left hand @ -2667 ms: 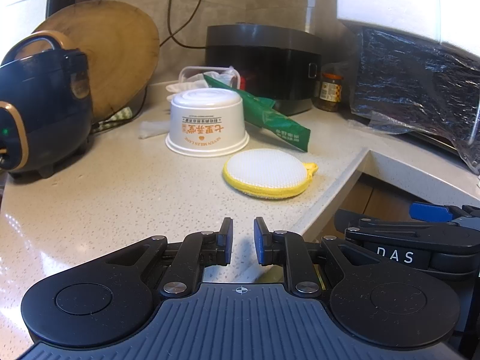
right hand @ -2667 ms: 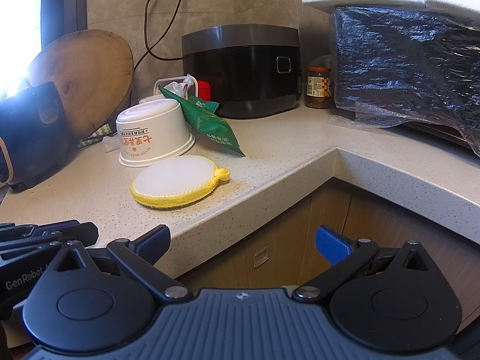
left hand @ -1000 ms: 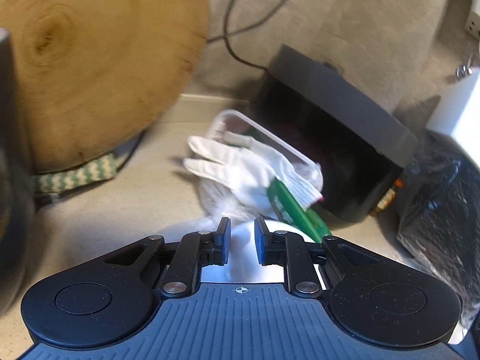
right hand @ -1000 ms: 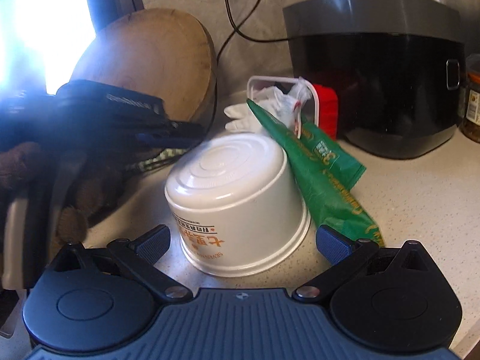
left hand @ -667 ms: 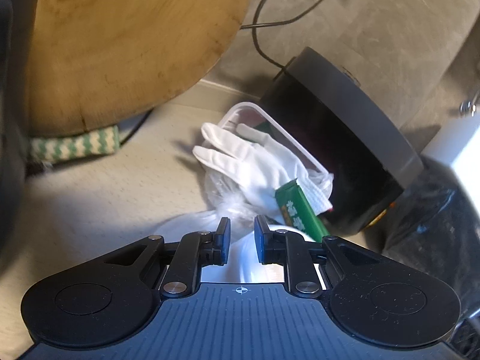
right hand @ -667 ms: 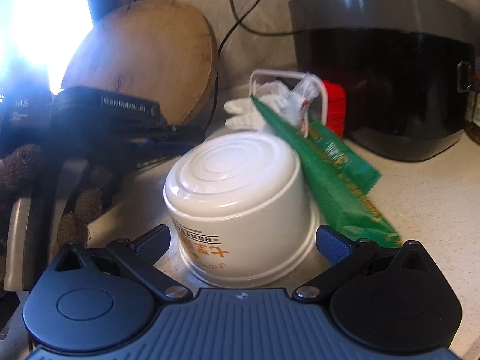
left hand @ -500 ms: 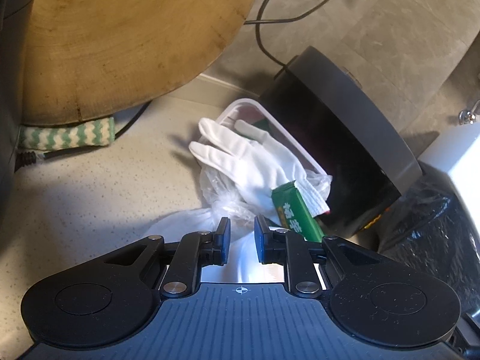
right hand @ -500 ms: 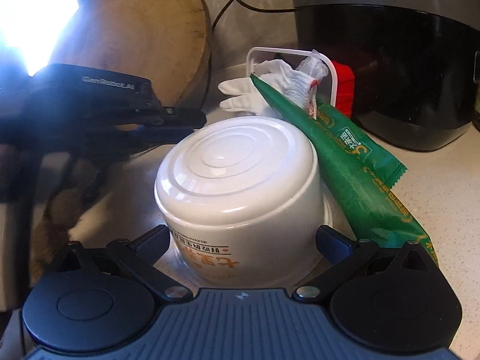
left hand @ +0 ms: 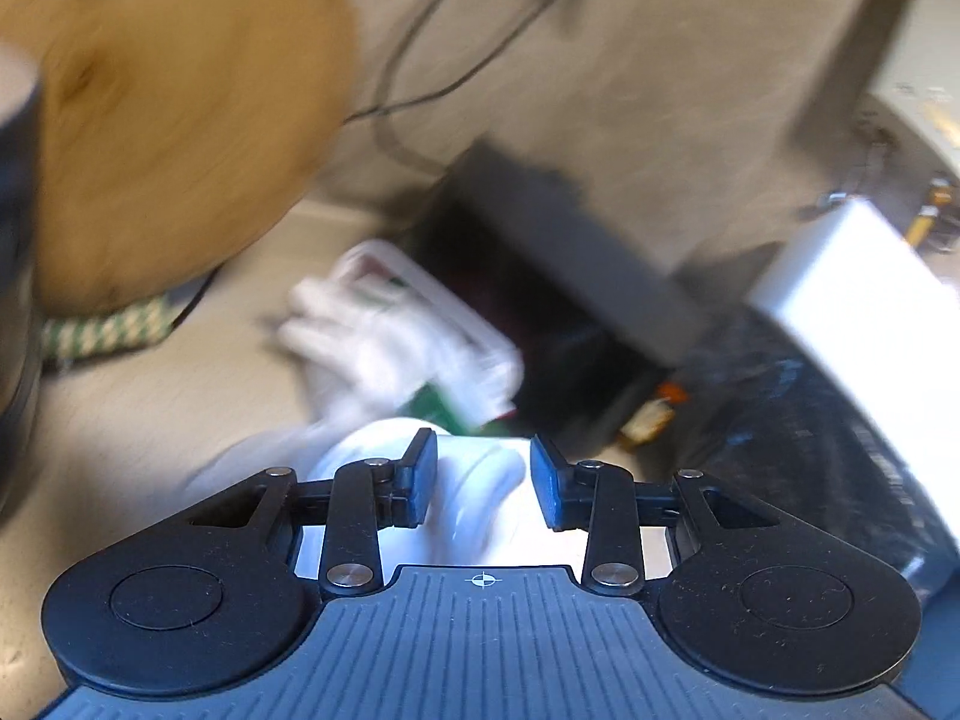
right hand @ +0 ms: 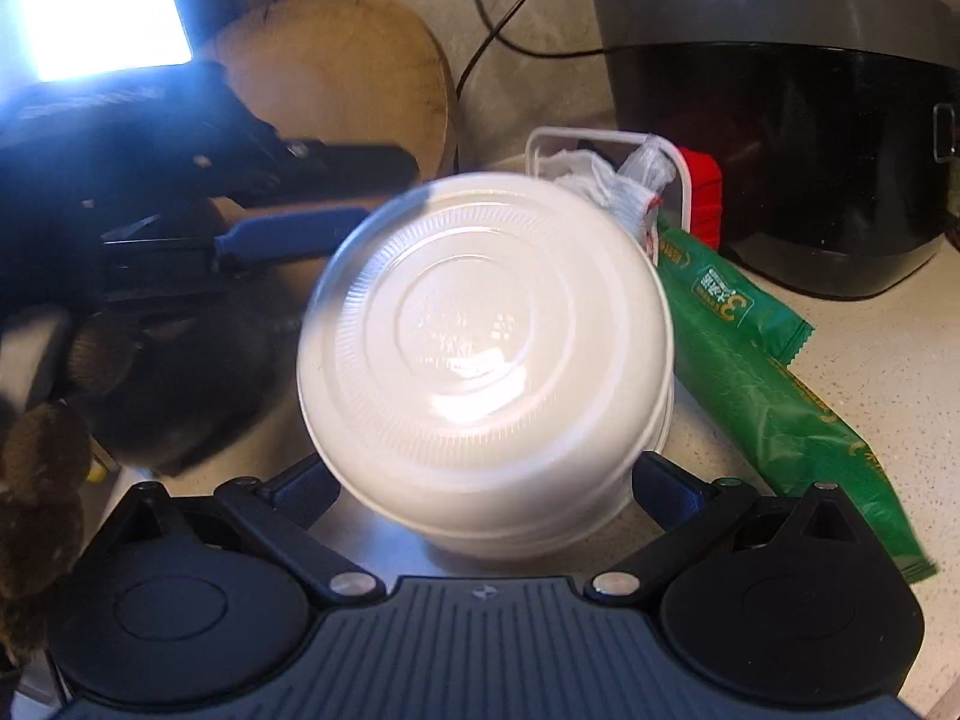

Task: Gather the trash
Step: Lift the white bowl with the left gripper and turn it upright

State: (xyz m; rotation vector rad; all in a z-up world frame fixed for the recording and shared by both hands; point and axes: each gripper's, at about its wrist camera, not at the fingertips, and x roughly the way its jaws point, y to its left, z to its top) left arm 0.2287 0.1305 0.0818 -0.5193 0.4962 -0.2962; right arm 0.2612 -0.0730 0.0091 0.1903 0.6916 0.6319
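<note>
A white paper bowl (right hand: 480,348) stands upside down on the counter, tipped with its base toward my right wrist camera. It fills the space between the wide-spread fingers of my right gripper (right hand: 480,486), and its sides hide their tips. My left gripper (right hand: 372,192) hovers at the bowl's far left edge. In the blurred left wrist view the left gripper (left hand: 483,480) has its jaws opening, with the bowl (left hand: 474,498) just below the gap and nothing pinched. A green wrapper (right hand: 756,372) leans on the bowl's right side. A white glove (left hand: 360,342) lies behind it.
A clear plastic container (right hand: 600,135) holds the glove and a crumpled bag. A black rice cooker (right hand: 780,120) stands at the back right, and a round wooden board (right hand: 342,78) leans on the wall at the left. A brown-gloved hand (right hand: 42,480) holds the left gripper.
The left gripper's jaws have spread apart, and its view has swung and blurred. The bowl has tipped toward the right gripper and now sits deeper between its fingers.
</note>
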